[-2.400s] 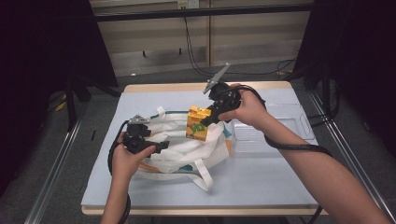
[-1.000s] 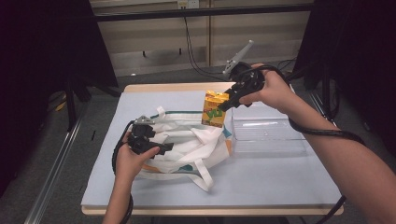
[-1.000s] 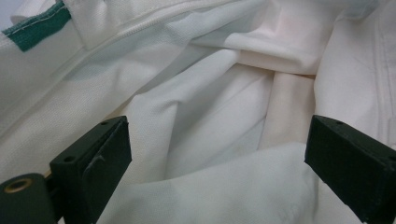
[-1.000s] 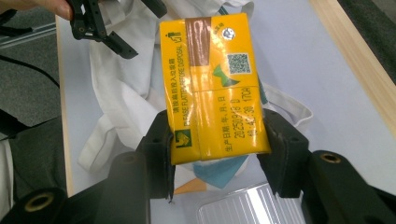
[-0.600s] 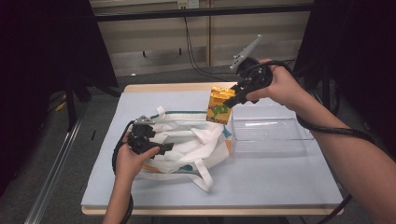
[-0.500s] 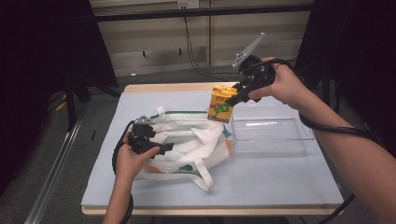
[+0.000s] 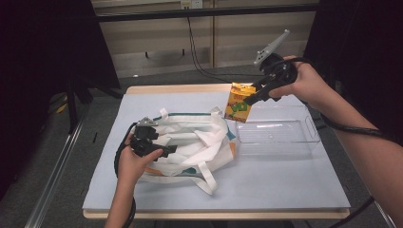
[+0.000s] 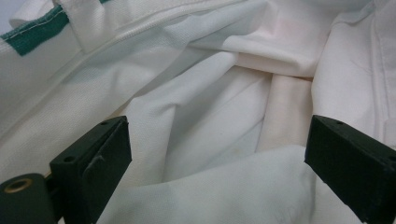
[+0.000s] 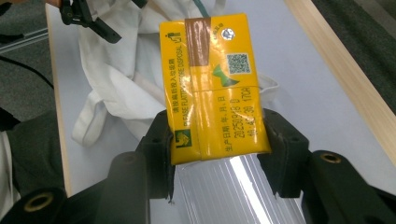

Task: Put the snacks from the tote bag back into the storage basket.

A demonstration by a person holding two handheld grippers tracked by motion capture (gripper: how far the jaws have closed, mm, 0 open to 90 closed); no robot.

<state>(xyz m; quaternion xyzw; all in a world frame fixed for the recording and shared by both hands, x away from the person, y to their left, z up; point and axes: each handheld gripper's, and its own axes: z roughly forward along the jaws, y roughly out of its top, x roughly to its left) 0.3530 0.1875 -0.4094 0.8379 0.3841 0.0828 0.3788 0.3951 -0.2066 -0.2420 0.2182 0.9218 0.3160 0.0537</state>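
From above, my right gripper (image 7: pixel 251 97) holds one yellow carton (image 7: pixel 239 102) in the air over the far left corner of one clear tray (image 7: pixel 278 137), at about one o'clock on the surface (image 7: pixel 266 185); the right gripper view adds what the high view cannot: my two fingers (image 9: pixel 159 154) pinch the carton's lower sides, its top face with a brown tape strip and a printed code square turned toward the camera, the tray's ribbed plastic just below it. My left gripper (image 7: pixel 167 149) rests at about nine o'clock on one white bag (image 7: pixel 199 142) with green trim, which lies crumpled left of the tray; the left gripper view shows its fingers (image 8: pixel 98 163) spread, with folds of white cloth bulging between them, not pressed. The surface is pale blue with a wooden edge (image 7: pixel 176 89), the bag's straps (image 7: pixel 204 178) trailing toward me. Beyond it are a beige slatted wall (image 7: pixel 157 33), a dark cable (image 7: pixel 197 52) hanging down it, and grey floor (image 7: pixel 62 156).
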